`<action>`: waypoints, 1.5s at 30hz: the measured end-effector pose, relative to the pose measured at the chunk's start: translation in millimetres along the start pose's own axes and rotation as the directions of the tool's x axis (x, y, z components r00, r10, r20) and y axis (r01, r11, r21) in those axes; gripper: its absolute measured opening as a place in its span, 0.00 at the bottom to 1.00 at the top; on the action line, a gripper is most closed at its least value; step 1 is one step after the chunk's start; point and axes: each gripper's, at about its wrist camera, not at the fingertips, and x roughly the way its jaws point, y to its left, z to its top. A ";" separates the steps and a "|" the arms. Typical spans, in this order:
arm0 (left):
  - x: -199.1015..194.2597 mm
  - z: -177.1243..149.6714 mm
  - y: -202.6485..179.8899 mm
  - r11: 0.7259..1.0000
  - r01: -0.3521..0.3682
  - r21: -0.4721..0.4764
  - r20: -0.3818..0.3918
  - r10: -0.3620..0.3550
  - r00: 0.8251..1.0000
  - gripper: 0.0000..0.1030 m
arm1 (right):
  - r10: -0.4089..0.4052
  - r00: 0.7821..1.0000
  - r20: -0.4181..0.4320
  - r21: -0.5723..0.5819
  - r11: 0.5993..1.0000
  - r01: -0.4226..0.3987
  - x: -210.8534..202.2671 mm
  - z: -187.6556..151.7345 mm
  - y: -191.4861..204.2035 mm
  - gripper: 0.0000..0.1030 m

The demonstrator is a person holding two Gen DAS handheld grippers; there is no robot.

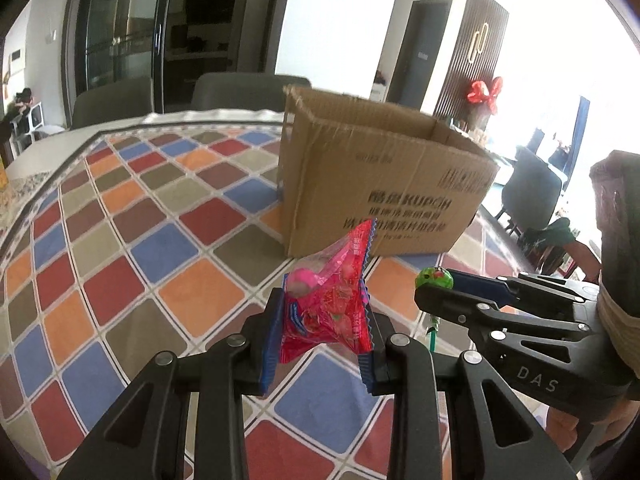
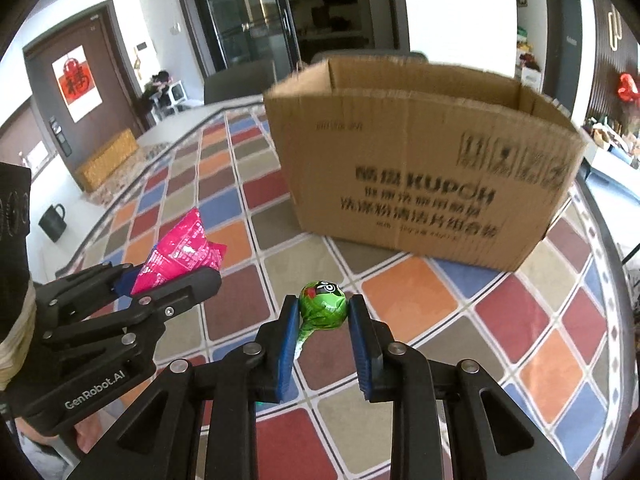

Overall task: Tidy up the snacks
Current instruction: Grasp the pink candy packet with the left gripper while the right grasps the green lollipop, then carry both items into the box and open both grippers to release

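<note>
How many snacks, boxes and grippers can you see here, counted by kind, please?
Red candy packet: 1, held in the left gripper
Green lollipop: 1, held in the right gripper
Cardboard box: 1, open-topped, on the checked tablecloth
Grippers: 2
Total: 5

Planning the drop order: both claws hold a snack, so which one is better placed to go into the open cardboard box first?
Right, probably. The right claw with the green lollipop faces the brown cardboard box squarely; the left claw with the red packet sits off its corner.
</note>
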 end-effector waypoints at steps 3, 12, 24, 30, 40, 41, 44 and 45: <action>-6.8 7.9 -4.5 1.000 0.005 0.002 0.023 -0.005 1.000 0.31 | 0.000 0.999 0.038 0.002 1.000 0.000 -15.1 5.3 -1.8 0.26; -21.1 33.1 -20.4 0.999 0.018 0.030 0.095 -0.021 0.995 0.31 | -0.005 0.992 0.129 0.013 1.000 0.003 -44.2 22.0 -8.7 0.26; -35.4 75.2 -38.6 0.997 0.024 0.075 0.190 -0.038 0.981 0.31 | -0.035 0.967 0.251 0.026 0.999 0.029 -75.9 50.4 -20.9 0.26; -35.6 101.1 -44.9 0.995 0.015 0.095 0.225 -0.036 0.974 0.31 | -0.056 0.950 0.309 0.022 0.998 0.052 -86.7 71.4 -25.8 0.26; -19.1 149.7 -48.8 0.995 0.018 0.098 0.222 -0.039 0.974 0.31 | -0.068 0.941 0.332 0.025 0.998 0.063 -80.6 110.0 -39.5 0.26; -16.8 153.4 -49.2 0.995 0.015 0.100 0.220 -0.037 0.975 0.31 | -0.070 0.941 0.332 0.027 0.998 0.064 -79.2 113.5 -41.0 0.26; -6.4 166.2 -51.0 0.994 0.005 0.108 0.207 -0.027 0.978 0.31 | -0.074 0.943 0.324 0.035 0.997 0.067 -74.3 124.3 -47.4 0.26; -2.6 169.5 -51.3 0.994 0.005 0.109 0.201 -0.027 0.979 0.31 | -0.079 0.943 0.323 0.036 0.997 0.071 -72.1 128.9 -50.0 0.26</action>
